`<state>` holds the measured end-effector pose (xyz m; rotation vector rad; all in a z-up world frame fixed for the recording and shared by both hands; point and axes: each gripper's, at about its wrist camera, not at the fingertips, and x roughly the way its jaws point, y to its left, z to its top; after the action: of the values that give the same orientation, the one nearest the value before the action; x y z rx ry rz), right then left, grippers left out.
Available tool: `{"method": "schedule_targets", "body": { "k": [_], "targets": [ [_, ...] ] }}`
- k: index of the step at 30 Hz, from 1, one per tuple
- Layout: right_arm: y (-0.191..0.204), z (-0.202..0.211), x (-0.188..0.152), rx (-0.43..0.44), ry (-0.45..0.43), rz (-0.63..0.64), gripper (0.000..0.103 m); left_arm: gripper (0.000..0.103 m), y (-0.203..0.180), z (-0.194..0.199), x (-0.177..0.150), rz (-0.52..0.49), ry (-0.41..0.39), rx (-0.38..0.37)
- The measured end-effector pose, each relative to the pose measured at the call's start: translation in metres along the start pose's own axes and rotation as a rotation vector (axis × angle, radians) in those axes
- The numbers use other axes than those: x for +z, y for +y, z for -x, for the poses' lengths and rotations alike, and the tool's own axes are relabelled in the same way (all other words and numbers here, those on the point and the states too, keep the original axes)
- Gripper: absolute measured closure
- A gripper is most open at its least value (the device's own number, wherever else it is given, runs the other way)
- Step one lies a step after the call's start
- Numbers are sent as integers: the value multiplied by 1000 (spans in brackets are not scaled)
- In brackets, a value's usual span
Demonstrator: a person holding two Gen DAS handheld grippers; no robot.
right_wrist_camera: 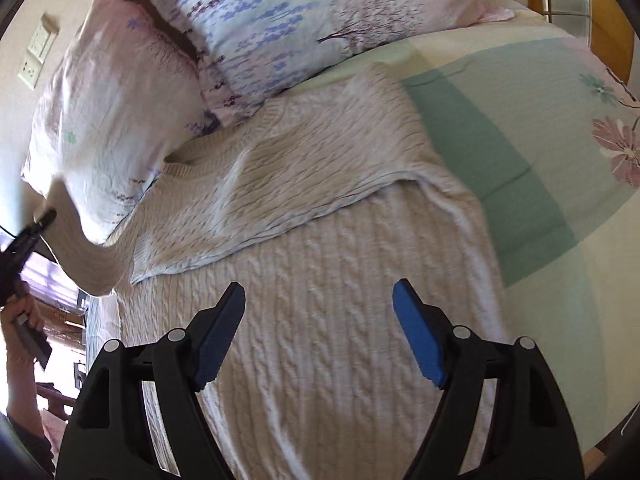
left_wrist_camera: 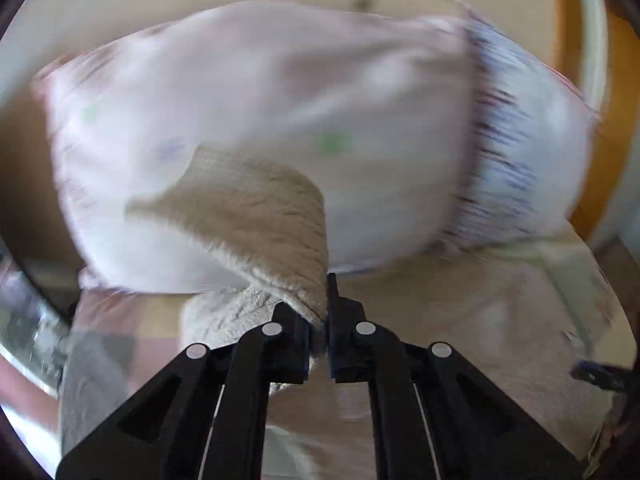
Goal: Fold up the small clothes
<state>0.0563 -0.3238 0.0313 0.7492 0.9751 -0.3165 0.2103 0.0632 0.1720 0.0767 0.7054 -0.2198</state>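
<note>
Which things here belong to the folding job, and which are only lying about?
For the job:
sweater
its sleeve, held by the left hand-held gripper
right hand-held gripper, open above the sweater

Lying about:
two pillows
bedsheet
wall sockets

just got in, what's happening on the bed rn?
A cream cable-knit sweater lies on the bed, its right sleeve already folded across the chest. The left gripper is shut on the left sleeve, lifted in front of the pillows. The right gripper hovers open over the body.
</note>
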Motion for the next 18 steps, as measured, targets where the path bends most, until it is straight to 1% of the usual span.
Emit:
{"method": "schedule_targets", "body": {
  "k": [1, 2, 3, 4, 5, 6, 7, 8, 9, 10, 11, 12, 13, 14, 16, 18],
  "targets": [
    [-5, -1, 2, 2, 2, -4, 25, 91, -40, -7, 0, -45, 11, -66],
    [-10, -1, 3, 2, 6, -3, 25, 87, -88, -21, -1, -85, 28, -150],
    [-13, -2, 3, -5, 11, 4, 25, 73, -125, -36, -5, -124, 48, -196],
    [-16, -3, 2, -15, 21, 14, 25, 64, -154, -52, -10, -167, 63, -207],
    [-19, -2, 2, -18, 28, 17, 25, 64, -174, -71, -19, -190, 116, -200],
    [-21, 1, 2, -12, 29, 13, 25, 64, -180, -81, -27, -173, 182, -200],
    [-25, 7, 2, 2, 16, 3, 25, 64, -173, -81, -35, -137, 210, -213],
    [-30, 14, 1, 17, -5, -4, 25, 63, -155, -73, -45, -83, 204, -230],
    [-34, 20, 1, 27, -23, -10, 25, 52, -133, -61, -55, -38, 186, -216],
    [-41, 25, 1, 27, -34, -20, 26, 40, -110, -51, -65, 2, 174, -185],
    [-47, 28, 1, 28, -31, -31, 26, 39, -82, -39, -78, 57, 173, -141],
    [-54, 30, 1, 33, -21, -48, 29, 39, -55, -29, -90, 117, 192, -107],
    [-60, 33, 0, 40, -11, -64, 29, 39, -31, -20, -102, 179, 214, -85],
    [-66, 37, -2, 47, -4, -76, 29, 39, -4, -8, -122, 256, 241, -65],
    [-78, 44, -9, 44, 16, -87, 30, 39, 20, 7, -150, 336, 287, -58],
    [-86, 47, -17, 28, 47, -91, 32, 41, 29, 16, -182, 389, 348, -65]
  ]
}}
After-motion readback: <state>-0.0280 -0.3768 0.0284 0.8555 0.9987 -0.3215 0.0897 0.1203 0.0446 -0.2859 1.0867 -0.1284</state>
